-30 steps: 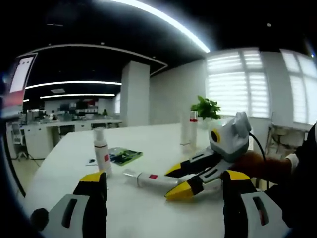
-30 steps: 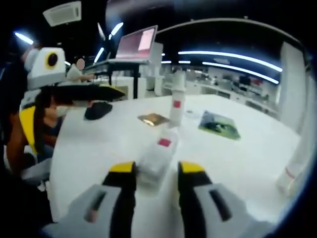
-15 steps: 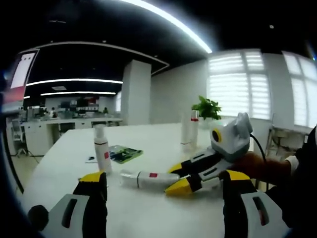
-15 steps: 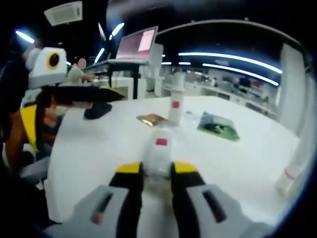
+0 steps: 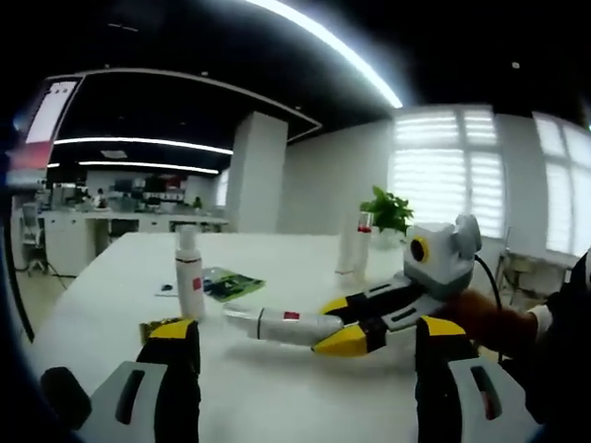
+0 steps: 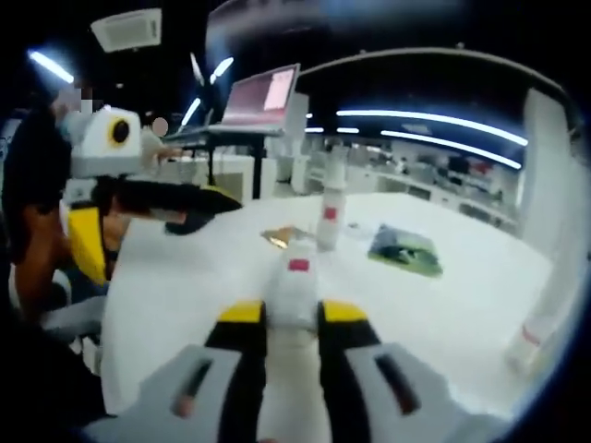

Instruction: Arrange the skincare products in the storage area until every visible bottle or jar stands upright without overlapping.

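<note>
A white tube bottle with a red label (image 5: pixel 286 325) is held lying level, just above the white table (image 5: pixel 111 305), with my right gripper (image 5: pixel 343 325) shut on its rear end. In the right gripper view the same bottle (image 6: pixel 294 281) sticks out forward between the yellow fingertips of my right gripper (image 6: pixel 289 314). A second white bottle with a red label (image 5: pixel 189 282) (image 6: pixel 327 209) stands upright on the table. Two more bottles (image 5: pixel 352 247) stand upright at the far edge. My left gripper (image 5: pixel 303 334) is open, low over the near table, with nothing between its fingers.
A green card (image 5: pixel 228 282) (image 6: pixel 404 250) lies beside the upright bottle, and a small gold packet (image 6: pixel 283 236) near it. A potted plant (image 5: pixel 388 207) stands at the far edge. A laptop (image 6: pixel 261 94) sits on a stand beyond the table. A person's arm (image 6: pixel 37 249) holds the left gripper (image 6: pixel 217 198).
My right gripper has shut on the lying bottle and raised it off the table. The left gripper stays open in about the same place.
</note>
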